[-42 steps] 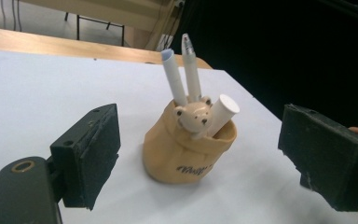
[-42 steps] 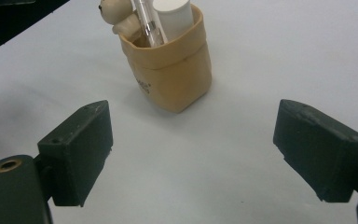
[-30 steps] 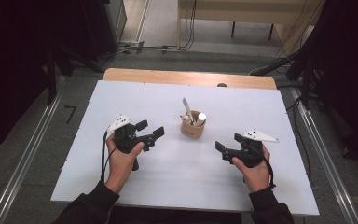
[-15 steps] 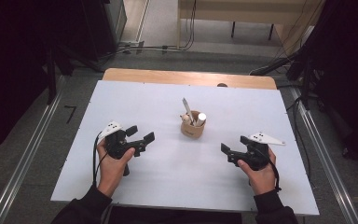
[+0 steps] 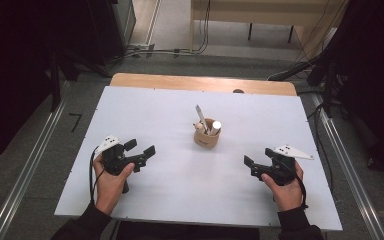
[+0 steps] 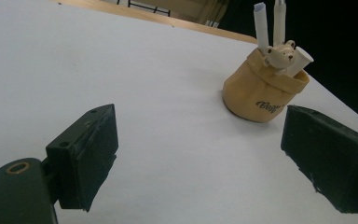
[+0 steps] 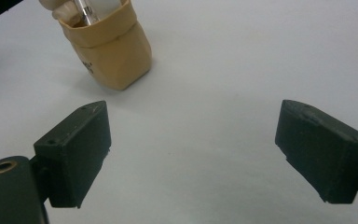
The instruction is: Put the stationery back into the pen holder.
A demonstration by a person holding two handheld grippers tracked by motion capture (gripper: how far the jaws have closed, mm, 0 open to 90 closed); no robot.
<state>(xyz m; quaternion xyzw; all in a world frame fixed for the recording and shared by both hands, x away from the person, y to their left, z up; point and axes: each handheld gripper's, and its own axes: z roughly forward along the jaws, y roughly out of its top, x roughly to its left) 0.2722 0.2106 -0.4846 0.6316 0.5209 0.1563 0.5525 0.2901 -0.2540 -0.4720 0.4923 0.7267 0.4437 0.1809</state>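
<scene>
— Two hand-held grippers, near edge of the desk (image 5: 180, 107). Left hand-held gripper (image 5: 141, 153): jaws spread wide, nothing between them but bare white desk surface. Same in the left gripper view (image 6: 196, 154): black jaws far apart, clear of everything.

— And the right?

— Right hand-held gripper (image 5: 254, 165): likewise spread, holding nothing, gripped in the right hand (image 5: 286, 190). Grey three-cornered plate (image 5: 292, 151) on top. Confirmed by the right gripper view (image 7: 191, 158): jaws wide, only desk between.

— Anything within reach?

— Ahead of both, roughly midway between them and farther out: tan pouch-shaped holder (image 5: 206, 136), upright on the desk, well apart from either gripper. From the left hand-held gripper, ahead and off toward its right jaw (image 6: 263, 88); dark lettering on the front, too small to read. From the right hand-held gripper, ahead and beyond its left jaw (image 7: 109, 46).

— Contents?

— Pale straw-like sticks (image 6: 268, 23) poking up, a small bear figure (image 6: 279, 53) at the rim, a white capped tube (image 5: 215, 126) leaning beside.

— Beyond that?

— Past the holder: wooden strip (image 5: 205, 82) along the far side of the desk, then grey floor (image 5: 170, 30) with cables (image 5: 150, 50).
</scene>
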